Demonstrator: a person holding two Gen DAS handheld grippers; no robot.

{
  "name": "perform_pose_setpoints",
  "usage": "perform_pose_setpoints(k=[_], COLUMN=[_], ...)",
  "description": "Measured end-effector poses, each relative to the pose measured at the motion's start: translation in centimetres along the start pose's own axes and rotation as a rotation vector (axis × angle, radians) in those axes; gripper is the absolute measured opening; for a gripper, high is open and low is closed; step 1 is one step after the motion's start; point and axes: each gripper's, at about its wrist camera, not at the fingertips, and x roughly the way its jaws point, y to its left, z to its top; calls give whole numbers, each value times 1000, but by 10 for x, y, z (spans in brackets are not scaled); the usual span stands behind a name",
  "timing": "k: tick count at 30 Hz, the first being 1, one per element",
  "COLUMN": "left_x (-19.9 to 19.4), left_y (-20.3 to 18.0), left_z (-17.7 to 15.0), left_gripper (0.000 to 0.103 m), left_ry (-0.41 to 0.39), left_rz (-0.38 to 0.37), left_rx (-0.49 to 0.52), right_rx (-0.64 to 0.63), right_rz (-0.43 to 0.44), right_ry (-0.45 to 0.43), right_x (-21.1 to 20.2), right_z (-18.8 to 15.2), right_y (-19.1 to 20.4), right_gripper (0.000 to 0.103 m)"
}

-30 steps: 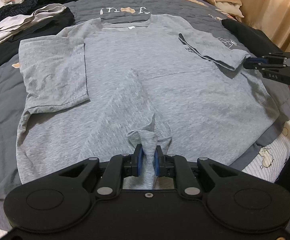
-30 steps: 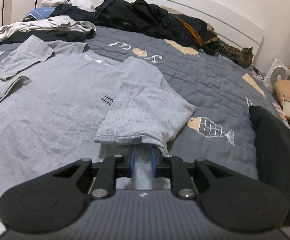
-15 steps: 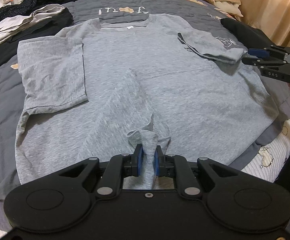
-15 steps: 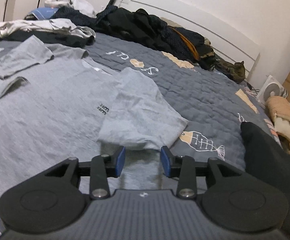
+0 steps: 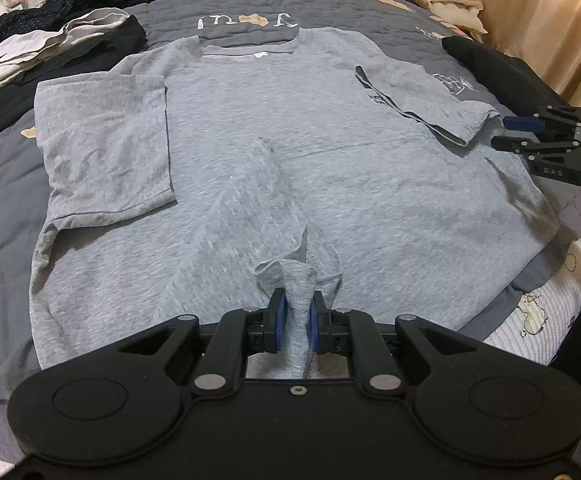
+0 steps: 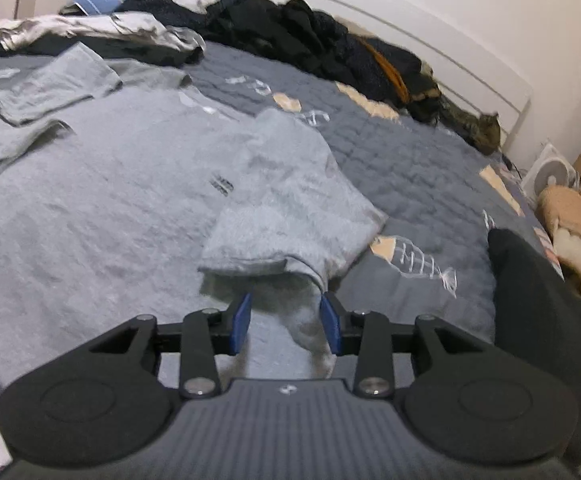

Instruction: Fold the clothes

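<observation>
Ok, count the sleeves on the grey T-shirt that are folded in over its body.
2. One sleeve lies folded in on the left; the other sleeve lies folded in on the right, near the right gripper.

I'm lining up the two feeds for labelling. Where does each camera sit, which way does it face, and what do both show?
Left wrist: sits on the left gripper, at the hem of the grey T-shirt, facing the collar; the right gripper shows at the right edge.
Right wrist: sits on the right gripper, facing along the folded sleeve toward the headboard; only its own fingers show.
Shared: the T-shirt, that sleeve, the grey quilt.
</observation>
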Motion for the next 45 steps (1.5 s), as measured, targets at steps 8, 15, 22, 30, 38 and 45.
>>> perform_pose_setpoints(k=[8,15,22,30,38,45], left_x=[0,0,1,0,-6,-24], left_y=[2,0,-1,3,8,16], left_z=[-1,0,0,1,3,2], left_gripper=[13,13,13,13,7,5], left_ry=[0,3,2,-6,-41,-115], left_rz=[4,2,3,7,20,29], left_rx=[-9,-2,1,-9,-20,-38], right_rx=[20,-29,-59,-15,-19,257], right_rz=[29,71,49,68,182,185], right_ry=[-14,48,48,9,-49,-225], right_x=[-4,-3,10,11,-50,-104], right_z=[-1,-6,-2,2,5,-7], right_y=[0,8,11,11,15,-11], right_gripper=[12,9,10,2,2,2])
